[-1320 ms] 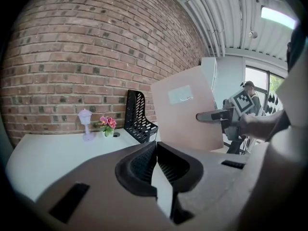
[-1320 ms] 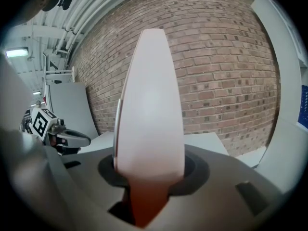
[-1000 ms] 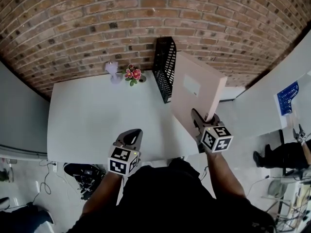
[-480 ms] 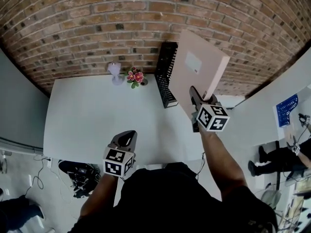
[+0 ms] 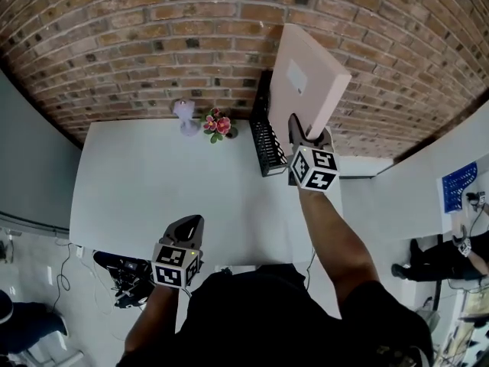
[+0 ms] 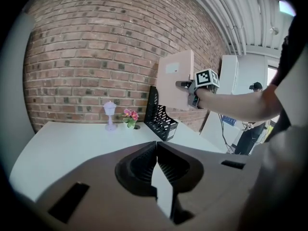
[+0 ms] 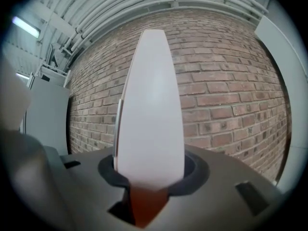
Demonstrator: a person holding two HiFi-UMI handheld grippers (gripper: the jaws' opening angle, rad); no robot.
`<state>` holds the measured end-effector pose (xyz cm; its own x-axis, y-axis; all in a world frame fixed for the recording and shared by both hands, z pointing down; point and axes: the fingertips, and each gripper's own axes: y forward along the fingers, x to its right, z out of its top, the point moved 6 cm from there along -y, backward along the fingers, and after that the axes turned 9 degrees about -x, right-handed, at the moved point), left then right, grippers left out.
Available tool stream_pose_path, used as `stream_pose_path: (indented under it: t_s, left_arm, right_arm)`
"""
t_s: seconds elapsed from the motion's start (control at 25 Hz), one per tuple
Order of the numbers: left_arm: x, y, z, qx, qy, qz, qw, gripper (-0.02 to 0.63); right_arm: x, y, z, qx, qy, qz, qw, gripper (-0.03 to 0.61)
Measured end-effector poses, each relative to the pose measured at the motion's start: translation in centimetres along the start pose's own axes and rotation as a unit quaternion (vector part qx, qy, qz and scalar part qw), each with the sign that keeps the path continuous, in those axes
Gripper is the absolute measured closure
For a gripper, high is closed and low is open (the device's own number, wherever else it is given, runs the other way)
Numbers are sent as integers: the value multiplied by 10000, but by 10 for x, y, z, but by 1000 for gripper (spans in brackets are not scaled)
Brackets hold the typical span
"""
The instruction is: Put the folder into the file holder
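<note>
Your right gripper (image 5: pixel 306 134) clamps the folder (image 5: pixel 304 75) upright, seemingly for slotting into the file holder (image 5: pixel 265 140); left gripper (image 5: pixel 191 226) jaws together, empty.

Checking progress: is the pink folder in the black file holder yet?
Out. The right claw holds the pink flat folder in the air, outside the black mesh file holder.

Open table (image 5: pixel 153 182) ahead; file holder (image 5: pixel 265 147), flowers (image 5: pixel 215 122) and lamp (image 5: pixel 184 116) line its far edge (against brick wall (image 5: pixel 153 44)).
</note>
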<state>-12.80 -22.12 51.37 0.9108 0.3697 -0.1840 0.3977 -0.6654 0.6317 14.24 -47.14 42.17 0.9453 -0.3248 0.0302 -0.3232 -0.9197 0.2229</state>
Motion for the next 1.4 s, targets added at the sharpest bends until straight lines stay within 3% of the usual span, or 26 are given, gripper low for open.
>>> stream_pose_path:
  t_s: [0.32, 0.56, 0.88, 1.04, 1.4]
  left_arm:
    - [-11, -7, 10, 0, -187, 81, 9998, 609]
    - [-19, -6, 1, -160, -266, 180, 9994, 609]
    - [-23, 4, 3, -245, -262, 106, 9993, 609]
    - [-19, 10, 2, -306, -252, 19, 9992, 609]
    - [-8, 10, 0, -364, -161, -120, 9991, 609]
  right_arm:
    - [-3, 29, 2, 407, 332, -233, 9983, 402]
    - [-7, 42, -12, 559, 232, -301, 9977, 396]
    - [-3, 55, -33, 334, -111, -93, 9993, 377]
    - [-4, 58, -52, -100, 18, -131, 9999, 387]
    - [-25, 68, -81, -390, 48, -162, 9991, 368]
